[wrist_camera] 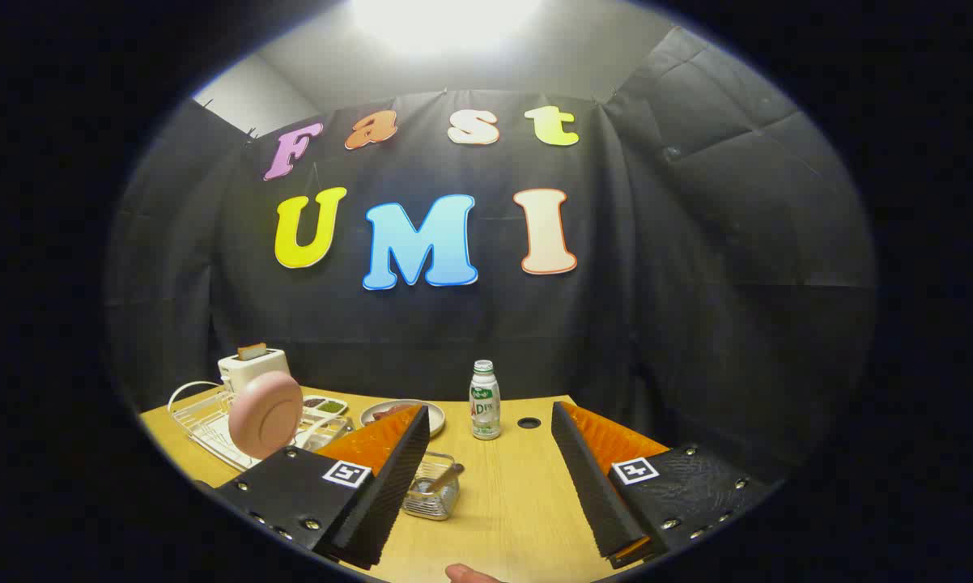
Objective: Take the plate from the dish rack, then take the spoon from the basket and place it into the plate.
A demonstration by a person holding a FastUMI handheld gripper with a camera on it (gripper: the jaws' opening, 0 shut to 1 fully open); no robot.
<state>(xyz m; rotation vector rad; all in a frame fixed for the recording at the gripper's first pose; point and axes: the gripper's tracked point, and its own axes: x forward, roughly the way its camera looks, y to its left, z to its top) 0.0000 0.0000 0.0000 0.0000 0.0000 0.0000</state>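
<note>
Place: you're in a recording booth set up as a mock kitchen, not a real home.
Walls: black cloth hangs all round you, lit by one bright lamp overhead.
Table: light wood with a cable hole.
Kitchen props: toaster, wire dish rack holding a pink plate, bottle, small basket with a spoon.

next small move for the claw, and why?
Probably swing the open claw toward the pink plate, standing upright in the dish rack beyond its left finger. Nothing is held, and the spoon sits in its basket.
</note>
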